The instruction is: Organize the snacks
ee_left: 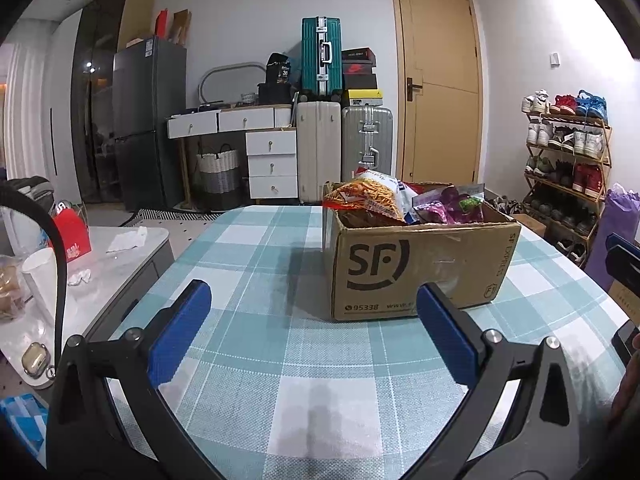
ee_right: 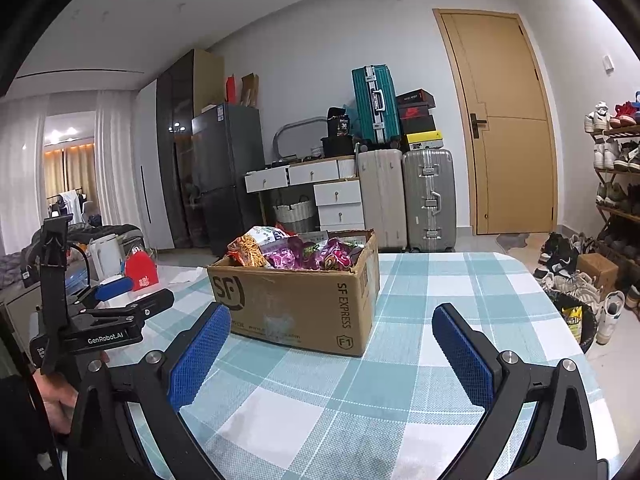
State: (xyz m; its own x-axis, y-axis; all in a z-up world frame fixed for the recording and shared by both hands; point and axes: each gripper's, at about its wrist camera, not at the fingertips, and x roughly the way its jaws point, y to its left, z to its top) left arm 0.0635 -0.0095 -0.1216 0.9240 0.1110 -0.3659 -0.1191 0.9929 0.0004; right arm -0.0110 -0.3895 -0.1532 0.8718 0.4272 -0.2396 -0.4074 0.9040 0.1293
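Above the checked tablecloth (ee_left: 280, 360), left gripper (ee_left: 314, 312) and right gripper (ee_right: 332, 336) hover level, jaws wide, empty, facing the "SF EXPRESS" box (ee_right: 304, 300) of snack bags (ee_right: 300, 254).

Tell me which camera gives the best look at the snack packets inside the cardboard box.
The right wrist view: it looks down into the cardboard box, so the snack packets show across the open top. The left wrist view sits lower, so the box's front wall hides most of each packet; only their tops poke above the rim.

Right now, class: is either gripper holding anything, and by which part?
Nothing is held. The left gripper and right gripper both have open, empty jaws, short of the cardboard box.
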